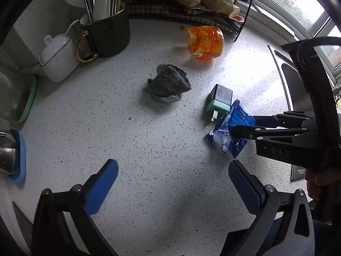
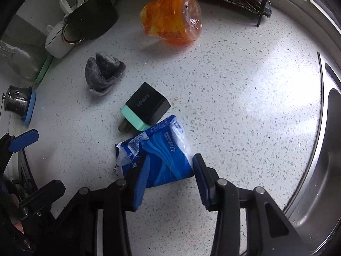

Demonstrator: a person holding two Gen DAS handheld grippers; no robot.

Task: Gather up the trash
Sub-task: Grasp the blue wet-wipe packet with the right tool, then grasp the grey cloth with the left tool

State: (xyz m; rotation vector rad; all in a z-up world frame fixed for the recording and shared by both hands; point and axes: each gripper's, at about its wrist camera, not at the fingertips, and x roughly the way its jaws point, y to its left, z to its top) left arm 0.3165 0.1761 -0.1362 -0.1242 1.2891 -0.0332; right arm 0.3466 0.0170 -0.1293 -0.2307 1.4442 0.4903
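Below both grippers lies a white speckled countertop (image 1: 132, 140), with a steel sink (image 2: 319, 170) at its edge. The right gripper (image 2: 169, 170) has its jaws around a blue tissue packet (image 2: 162, 153), pads touching its sides. Beyond its jaws lie a black charger (image 2: 147, 104) and an orange wrapper (image 2: 172, 19). The left gripper (image 1: 172, 183) stands wide, with nothing between its jaws.

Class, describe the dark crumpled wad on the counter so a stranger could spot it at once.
Start at the speckled white countertop and find its middle, in front of the black mug with a gold handle. There sits the dark grey crumpled wad, the only dull, shapeless lump; its neighbours are bright orange, blue or boxy.
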